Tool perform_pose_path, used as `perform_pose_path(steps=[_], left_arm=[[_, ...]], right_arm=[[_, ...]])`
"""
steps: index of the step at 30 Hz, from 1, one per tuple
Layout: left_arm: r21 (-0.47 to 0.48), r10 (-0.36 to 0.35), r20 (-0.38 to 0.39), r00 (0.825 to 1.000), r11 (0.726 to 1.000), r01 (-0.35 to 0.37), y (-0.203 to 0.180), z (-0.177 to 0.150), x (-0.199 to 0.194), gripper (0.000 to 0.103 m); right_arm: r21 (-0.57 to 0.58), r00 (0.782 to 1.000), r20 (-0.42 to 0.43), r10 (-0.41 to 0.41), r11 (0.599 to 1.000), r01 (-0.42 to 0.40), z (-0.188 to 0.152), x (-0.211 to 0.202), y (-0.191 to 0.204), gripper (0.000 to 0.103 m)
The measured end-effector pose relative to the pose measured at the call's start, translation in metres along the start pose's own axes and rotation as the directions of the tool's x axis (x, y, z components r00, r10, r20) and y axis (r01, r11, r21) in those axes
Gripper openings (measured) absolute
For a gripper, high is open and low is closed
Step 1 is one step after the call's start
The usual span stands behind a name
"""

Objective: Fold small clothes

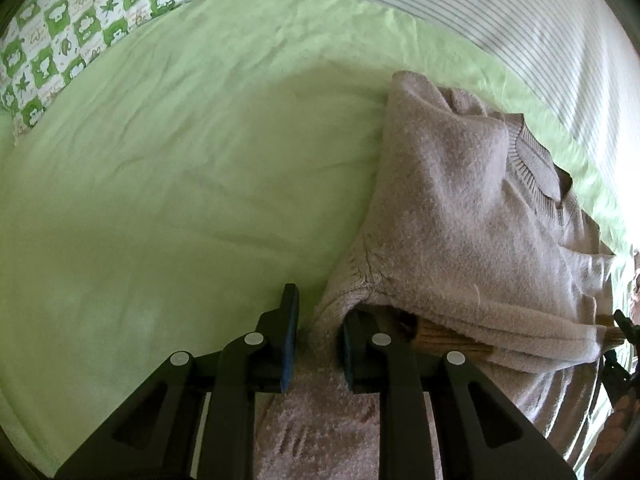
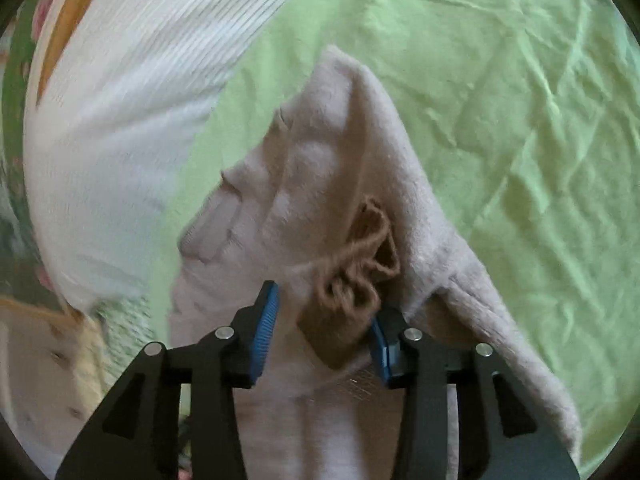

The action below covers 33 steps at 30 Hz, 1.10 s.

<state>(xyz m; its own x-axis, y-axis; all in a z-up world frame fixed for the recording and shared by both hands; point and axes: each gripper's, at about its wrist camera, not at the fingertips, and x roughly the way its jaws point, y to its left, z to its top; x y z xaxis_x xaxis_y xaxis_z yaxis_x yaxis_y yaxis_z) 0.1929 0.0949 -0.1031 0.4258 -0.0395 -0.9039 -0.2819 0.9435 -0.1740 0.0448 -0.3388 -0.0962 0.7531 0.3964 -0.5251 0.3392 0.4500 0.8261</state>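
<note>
- Fuzzy beige knit, the jumper (image 1: 460, 208) is lying on the bed's green sheet (image 1: 180, 180), part-folded, toward the side where the striped white cover (image 1: 500, 12) is running along.
- The left gripper (image 1: 318, 340) is sitting at the jumper's near corner with its jaws parted; a fold of knit is lying between the blue pads, but they are not yet pinching it.
- The right gripper (image 2: 320, 336) is also standing with jaws apart, straddling the fabric beside a loose brown yarn bow (image 2: 360, 264); nothing is being clamped there either.
- Judging from this, the step in hand is taking hold of two edge points to carry one half over the other.
- To do it well, each pair of jaws should be closing on a single clean hem layer, not the bunched stack, and both should be lifting together so the knit is not twisting.
- The bow is likely to snag on a pad, so it is worth keeping it outside the grip.
- A green leaf-print pillow (image 1: 64, 36) is lying at the far corner, well apart from the jumper.
- The striped cover is crowding the far side, so folding toward the bare sheet looks safer.
</note>
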Motion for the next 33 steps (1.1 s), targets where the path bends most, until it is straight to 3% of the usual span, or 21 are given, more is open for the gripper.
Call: perform_pose_path(steps=[2, 3, 4, 6, 8, 10, 11, 13, 15, 19, 22, 25, 27, 29, 31, 33], left_arm=[[0.003, 0.000, 0.000, 1.000, 1.000, 0.000, 0.000, 0.001, 0.000, 0.020], [0.006, 0.002, 0.003, 1.000, 1.000, -0.002, -0.001, 0.001, 0.000, 0.019], [0.010, 0.002, 0.008, 1.000, 1.000, -0.002, -0.002, 0.002, -0.001, 0.018], [0.010, 0.003, 0.016, 1.000, 1.000, -0.003, -0.002, 0.001, -0.003, 0.018], [0.006, 0.001, 0.023, 1.000, 1.000, -0.001, -0.002, -0.001, -0.004, 0.018], [0.008, 0.008, 0.022, 1.000, 1.000, -0.008, -0.003, -0.003, -0.004, 0.018], [0.010, 0.012, 0.023, 1.000, 1.000, -0.012, -0.004, -0.004, -0.003, 0.018], [0.013, 0.015, 0.020, 1.000, 1.000, -0.016, -0.005, -0.005, -0.003, 0.018], [0.015, 0.012, 0.020, 1.000, 1.000, -0.012, -0.004, -0.006, -0.004, 0.020], [0.025, -0.005, 0.007, 1.000, 1.000, 0.004, 0.001, -0.010, -0.006, 0.022], [0.022, -0.021, -0.006, 1.000, 1.000, 0.021, 0.003, -0.012, -0.012, 0.024], [0.024, -0.038, -0.005, 0.999, 0.999, 0.038, 0.005, -0.015, -0.025, 0.024], [0.022, -0.049, -0.002, 0.999, 0.999, 0.049, 0.005, -0.017, -0.033, 0.024], [0.008, -0.070, 0.001, 0.998, 0.997, 0.070, 0.005, -0.018, -0.045, 0.024], [-0.003, -0.113, 0.003, 0.994, 0.994, 0.113, 0.001, -0.021, -0.054, 0.024], [0.002, -0.171, -0.007, 0.985, 0.985, 0.171, -0.008, -0.025, -0.063, 0.024]], right_arm=[[-0.035, 0.999, 0.021, -0.041, 0.999, 0.042, 0.000, -0.001, 0.005, 0.040], [-0.060, 0.998, 0.022, -0.063, 0.996, 0.065, 0.000, 0.000, 0.009, 0.019], [-0.079, 0.997, 0.026, -0.066, 0.995, 0.068, 0.000, 0.001, 0.015, 0.010], [-0.131, 0.997, 0.079, 0.002, 0.991, 0.009, 0.006, -0.011, 0.029, 0.010], [-0.251, 0.976, 0.176, 0.128, 0.965, -0.082, 0.012, -0.034, 0.052, 0.010], [-0.355, 0.965, 0.221, 0.142, 0.933, -0.056, 0.013, -0.044, 0.065, 0.010], [-0.364, 0.971, 0.208, 0.117, 0.931, -0.034, 0.015, -0.040, 0.062, 0.011], [-0.344, 0.988, 0.150, -0.025, 0.936, 0.076, 0.016, -0.020, 0.042, 0.013], [-0.334, 0.984, 0.126, -0.126, 0.929, 0.161, 0.010, -0.011, 0.028, 0.014], [-0.332, 0.973, 0.120, -0.197, 0.916, 0.226, -0.007, -0.020, 0.008, 0.018], [-0.408, 0.947, 0.126, -0.296, 0.855, 0.322, -0.020, -0.026, 0.014, 0.021], [-0.441, 0.920, 0.203, -0.336, 0.807, 0.392, -0.019, -0.042, 0.028, 0.028], [-0.462, 0.918, 0.253, -0.304, 0.796, 0.391, -0.018, -0.049, 0.049, 0.048], [-0.518, 0.942, 0.251, -0.222, 0.792, 0.324, -0.021, -0.050, 0.077, 0.055], [-0.585, 0.979, 0.163, -0.124, 0.786, 0.197, -0.024, -0.033, 0.110, 0.055], [-0.622, 0.996, 0.065, -0.060, 0.778, 0.088, -0.028, -0.011, 0.137, 0.055]])
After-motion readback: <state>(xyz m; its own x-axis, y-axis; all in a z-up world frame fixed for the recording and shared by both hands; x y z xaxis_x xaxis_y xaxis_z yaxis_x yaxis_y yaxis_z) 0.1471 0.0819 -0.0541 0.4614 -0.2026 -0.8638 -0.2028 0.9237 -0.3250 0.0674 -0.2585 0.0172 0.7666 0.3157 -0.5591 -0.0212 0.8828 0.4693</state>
